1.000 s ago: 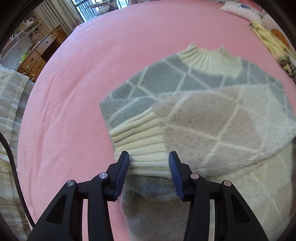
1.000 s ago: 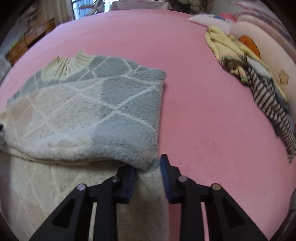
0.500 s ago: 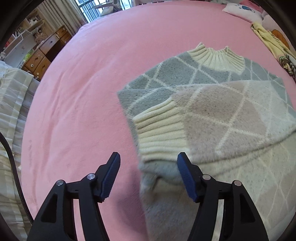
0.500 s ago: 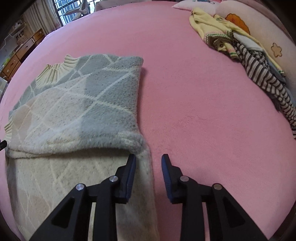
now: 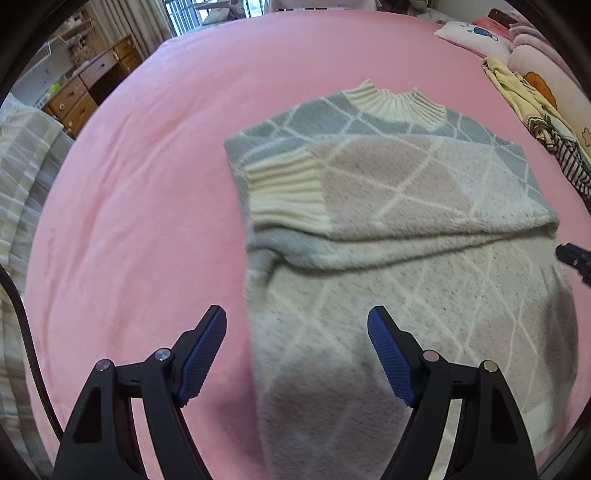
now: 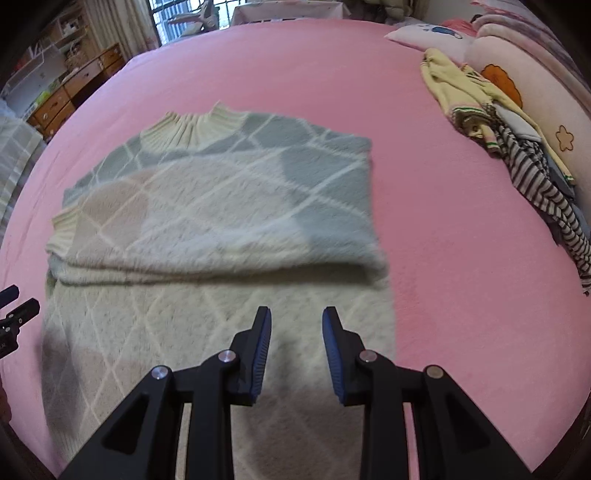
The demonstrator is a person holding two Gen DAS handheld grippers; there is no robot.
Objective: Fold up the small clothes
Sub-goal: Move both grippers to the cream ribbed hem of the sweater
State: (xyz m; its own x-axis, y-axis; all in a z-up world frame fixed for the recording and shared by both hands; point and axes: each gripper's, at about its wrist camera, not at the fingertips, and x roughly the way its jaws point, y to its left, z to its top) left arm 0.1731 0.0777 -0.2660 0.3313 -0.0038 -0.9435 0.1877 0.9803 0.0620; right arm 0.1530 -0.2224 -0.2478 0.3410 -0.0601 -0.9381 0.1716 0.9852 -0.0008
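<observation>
A fuzzy sweater [image 5: 406, 206] in grey, cream and pale pink diamonds lies flat on the pink bed [image 5: 147, 184], its ribbed cream collar at the far end. Both sleeves are folded across the chest, and a ribbed cuff [image 5: 284, 195] rests at the left edge. My left gripper [image 5: 295, 317] hovers above the sweater's lower left edge; its jaws are opening and the pads touch nothing. My right gripper [image 6: 296, 314] hangs over the sweater [image 6: 221, 221] near its lower right side, jaws a narrow gap apart and empty. Each gripper's tip shows at the edge of the other's view.
A pile of yellow and striped clothes [image 6: 517, 147] lies at the right by the pink pillows [image 6: 428, 33]. Wooden drawers [image 5: 85, 96] stand beyond the bed's far left corner. A striped blanket [image 5: 22, 166] hangs at the left edge.
My left gripper let go of the cuff, spread its jaws wide and drew back and up. My right gripper pulled back from the folded sleeve's corner to above the sweater's body.
</observation>
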